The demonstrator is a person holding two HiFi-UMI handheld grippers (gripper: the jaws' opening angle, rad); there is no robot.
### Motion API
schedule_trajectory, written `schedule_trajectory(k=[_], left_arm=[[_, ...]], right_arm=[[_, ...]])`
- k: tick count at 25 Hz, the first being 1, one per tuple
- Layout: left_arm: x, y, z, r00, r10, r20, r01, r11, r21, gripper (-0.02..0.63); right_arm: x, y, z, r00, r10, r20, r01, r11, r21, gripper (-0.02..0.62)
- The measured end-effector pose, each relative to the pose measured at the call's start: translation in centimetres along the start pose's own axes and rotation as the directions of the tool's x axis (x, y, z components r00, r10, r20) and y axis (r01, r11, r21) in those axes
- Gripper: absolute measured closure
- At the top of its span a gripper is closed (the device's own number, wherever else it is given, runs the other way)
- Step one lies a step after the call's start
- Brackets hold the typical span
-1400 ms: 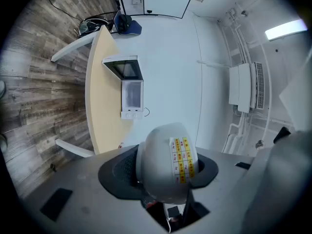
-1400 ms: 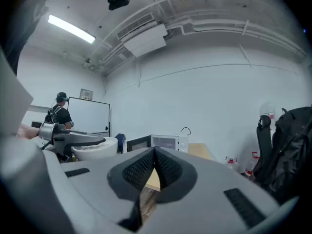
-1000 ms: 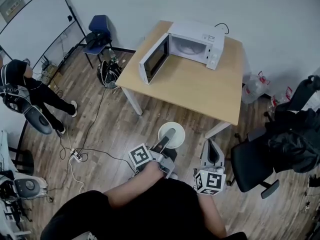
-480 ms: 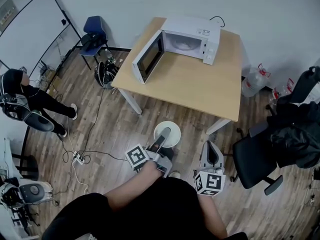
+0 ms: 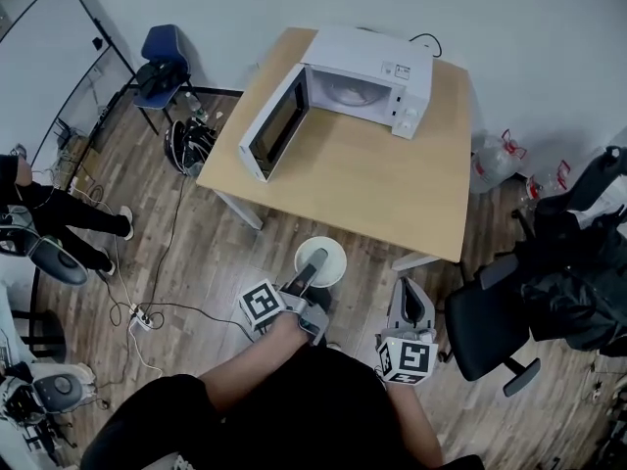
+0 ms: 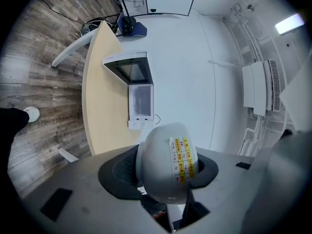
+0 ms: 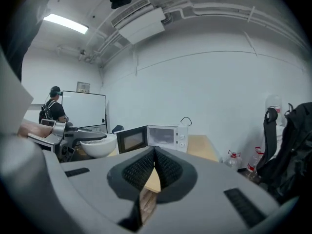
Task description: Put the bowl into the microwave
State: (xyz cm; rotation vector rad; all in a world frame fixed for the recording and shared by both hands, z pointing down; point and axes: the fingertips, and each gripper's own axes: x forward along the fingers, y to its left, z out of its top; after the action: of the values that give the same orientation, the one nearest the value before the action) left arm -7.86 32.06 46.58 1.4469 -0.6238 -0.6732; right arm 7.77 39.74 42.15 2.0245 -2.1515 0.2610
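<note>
L gripper is held out over the wood floor, jaws part-way apart & clamped on the wall of the white bowl, one jaw over the rim, the other beneath; bowl hangs upright in the air, just short of the table's near edge, w/ a yellow-and-white sticker on its underside; R gripper is to the right of it, apart from the bowl, jaws pressed together w/ nothing between; a black office chair stands by the near-right corner of the table; the tabletop's near half is bare wood; the white microwave sits at the far edge, its door swung wide open toward the left edge; water bottles stand on the floor past the right edge; a blue chair stands beyond the far-left corner.
</note>
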Motion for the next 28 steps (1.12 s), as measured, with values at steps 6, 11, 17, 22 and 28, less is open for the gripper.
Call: schedule_trajectory(k=[6,11,17,22,28], left_arm=[[7.0,-2.7,3.9,0.995,-0.090,-0.047,0.091,0.996,0.021,0.399],[11.7,-1.7,8.1,0.997,-0.056,-0.058,0.056,0.998,0.011,0.399],[17.2,-0.2,12.9,0.993,-0.014,-0.120,0.016,1.000,0.014,0.399],[20.8,1.1,14.9,0.988,0.015,-0.156,-0.014,1.000,0.011,0.399],[23.4,3.7,16.5,0.982,0.091,-0.164,-0.088,0.996,0.022,0.399]], right_arm=[[7.6,-1.4,2.8,1.000,-0.006,-0.018,0.006,1.000,-0.018,0.535],[13.7,-2.1,4.0,0.999,-0.017,-0.047,0.017,1.000,-0.018,0.535],[19.7,-2.3,5.9,0.997,-0.052,-0.057,0.051,0.998,-0.029,0.535],[22.6,-2.7,6.5,0.994,-0.082,-0.065,0.081,0.996,-0.027,0.535],[25.1,-4.3,7.7,0.992,-0.114,-0.059,0.112,0.993,-0.036,0.535]])
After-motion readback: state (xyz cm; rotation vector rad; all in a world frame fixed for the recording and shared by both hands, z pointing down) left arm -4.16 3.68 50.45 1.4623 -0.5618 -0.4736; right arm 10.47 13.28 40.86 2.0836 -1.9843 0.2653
